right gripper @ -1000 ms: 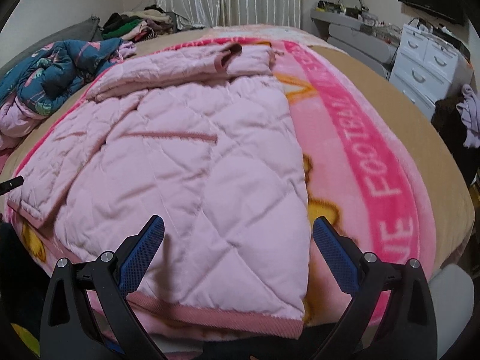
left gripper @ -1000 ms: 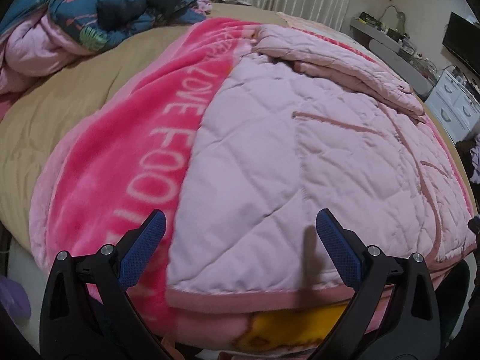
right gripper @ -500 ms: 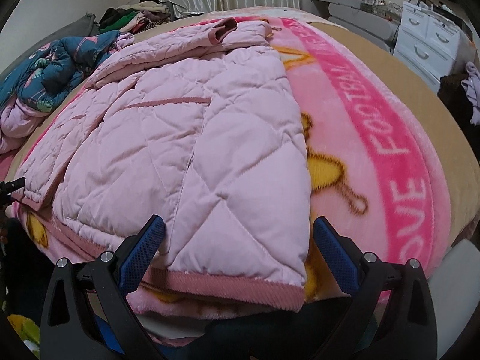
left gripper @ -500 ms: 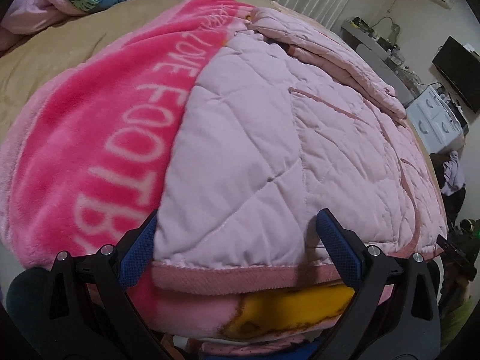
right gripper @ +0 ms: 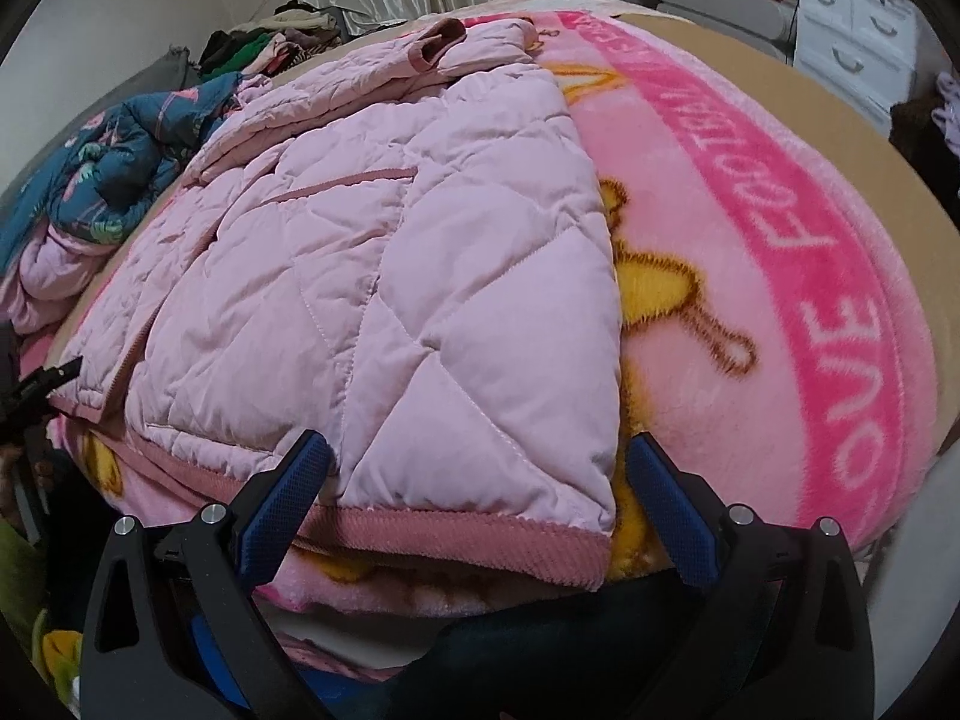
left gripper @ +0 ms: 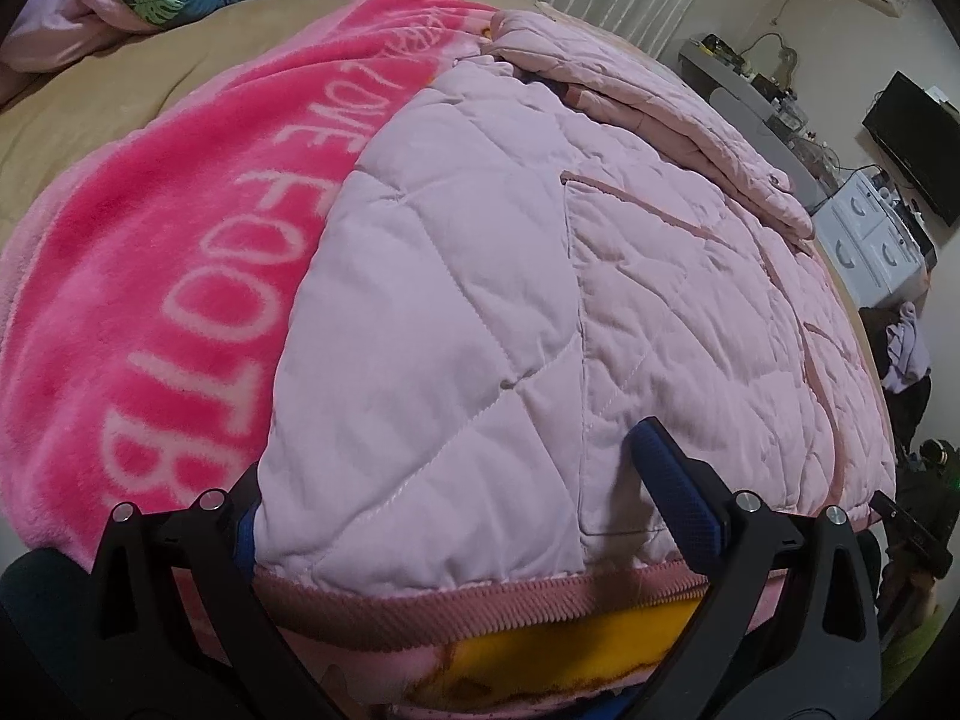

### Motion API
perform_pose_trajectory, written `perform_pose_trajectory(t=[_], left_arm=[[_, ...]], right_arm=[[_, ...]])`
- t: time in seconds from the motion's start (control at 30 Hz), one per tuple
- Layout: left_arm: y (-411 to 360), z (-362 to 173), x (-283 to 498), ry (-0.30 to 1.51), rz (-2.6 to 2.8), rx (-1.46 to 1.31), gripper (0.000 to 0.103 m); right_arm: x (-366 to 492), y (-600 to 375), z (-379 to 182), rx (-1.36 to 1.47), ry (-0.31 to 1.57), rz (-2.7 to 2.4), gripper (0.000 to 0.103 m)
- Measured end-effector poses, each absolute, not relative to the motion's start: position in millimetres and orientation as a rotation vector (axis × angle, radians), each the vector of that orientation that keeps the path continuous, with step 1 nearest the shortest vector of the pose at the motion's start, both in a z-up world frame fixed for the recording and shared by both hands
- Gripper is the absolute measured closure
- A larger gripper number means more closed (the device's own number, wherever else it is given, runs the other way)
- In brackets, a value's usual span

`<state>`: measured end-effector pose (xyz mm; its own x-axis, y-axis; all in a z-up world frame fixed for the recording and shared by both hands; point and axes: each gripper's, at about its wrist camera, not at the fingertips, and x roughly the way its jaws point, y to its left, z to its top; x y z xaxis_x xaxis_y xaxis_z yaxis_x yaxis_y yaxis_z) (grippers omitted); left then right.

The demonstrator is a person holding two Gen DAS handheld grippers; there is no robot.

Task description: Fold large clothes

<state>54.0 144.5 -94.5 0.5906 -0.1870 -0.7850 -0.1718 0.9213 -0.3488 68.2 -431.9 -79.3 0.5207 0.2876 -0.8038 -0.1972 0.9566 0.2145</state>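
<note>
Left wrist view shows the left gripper [left gripper: 456, 510] wide open astride the ribbed hem [left gripper: 480, 603] of the quilted pink jacket [left gripper: 540, 276] on a pink blanket [left gripper: 180, 276], the right gripper [right gripper: 480, 504] likewise gaping, and the puffy, soft, light coat looks best pinched at its firmer hem corners.

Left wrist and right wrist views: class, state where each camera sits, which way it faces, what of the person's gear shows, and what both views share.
Left wrist: sits on the left gripper, facing along open jaws at the jacket hem's left corner.
Right wrist: sits on the right gripper, facing along open jaws at the hem's right corner.
Shared: the jacket, the pink blanket, the white drawers.
</note>
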Motion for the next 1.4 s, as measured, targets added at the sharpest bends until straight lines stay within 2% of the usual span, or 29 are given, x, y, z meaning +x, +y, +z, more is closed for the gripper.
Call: perform_pose_trajectory(t=[0.2,0.27,0.3,0.33,0.43,0.5,0.57,0.63,0.73,0.8,0.83,0.87,0.93,0.97,1.03,1.07,1.4], left_arm=[[144.4,-95.2,56.2,0.938,-0.009,-0.425,0.01],[143.2,-93.2,55.6,0.932,-0.013,-0.418,0.017],[141.8,-91.3,55.6,0.928,-0.018,-0.407,0.022],[140.1,-89.4,55.6,0.926,-0.024,-0.394,0.028],[136.5,-85.3,54.7,0.92,-0.037,-0.369,0.043],[135.9,-83.1,54.2,0.921,-0.044,-0.356,0.049],[136.1,-82.2,54.2,0.923,-0.049,-0.353,0.052],[135.8,-82.8,54.4,0.927,-0.055,-0.349,0.052],[139.6,-86.3,54.4,0.938,-0.072,-0.365,0.048],[141.3,-88.3,53.4,0.941,-0.079,-0.376,0.048],[141.1,-89.0,53.8,0.942,-0.08,-0.376,0.05],[139.6,-88.7,54.0,0.941,-0.079,-0.365,0.06],[136.2,-85.3,54.3,0.935,-0.07,-0.35,0.074],[134.4,-81.4,54.1,0.928,-0.065,-0.342,0.083],[130.3,-71.8,54.6,0.908,-0.057,-0.318,0.092],[128.5,-62.8,54.8,0.885,-0.054,-0.3,0.093],[124.3,-9.4,65.3,0.754,-0.083,-0.279,0.096]], right_arm=[[68.2,-430.9,-80.9,0.117,0.98,0.302,0.004],[67.7,-430.8,-79.8,0.121,0.982,0.328,0.013],[65.9,-430.3,-77.9,0.137,0.982,0.369,0.026],[64.5,-429.5,-76.5,0.143,0.979,0.382,0.034],[60.3,-429.6,-72.7,0.164,0.978,0.4,0.048],[59.3,-432.8,-70.0,0.202,0.974,0.409,0.051],[61.4,-434.6,-69.5,0.226,0.973,0.42,0.051],[66.9,-436.1,-76.8,0.261,0.997,0.433,0.04],[73.3,-435.6,-84.2,0.303,1.008,0.458,0.033],[78.0,-434.6,-86.9,0.315,1.017,0.471,0.032],[79.8,-433.7,-86.6,0.313,1.024,0.471,0.034],[81.6,-432.6,-84.5,0.303,1.023,0.468,0.038],[79.3,-432.2,-69.9,0.314,0.971,0.485,0.074],[78.2,-432.5,-62.9,0.319,0.949,0.486,0.079],[77.5,-431.0,-49.5,0.316,0.913,0.501,0.083],[77.3,-430.4,-41.4,0.314,0.887,0.512,0.084],[98.2,-430.5,16.4,0.326,0.721,0.539,0.087]])
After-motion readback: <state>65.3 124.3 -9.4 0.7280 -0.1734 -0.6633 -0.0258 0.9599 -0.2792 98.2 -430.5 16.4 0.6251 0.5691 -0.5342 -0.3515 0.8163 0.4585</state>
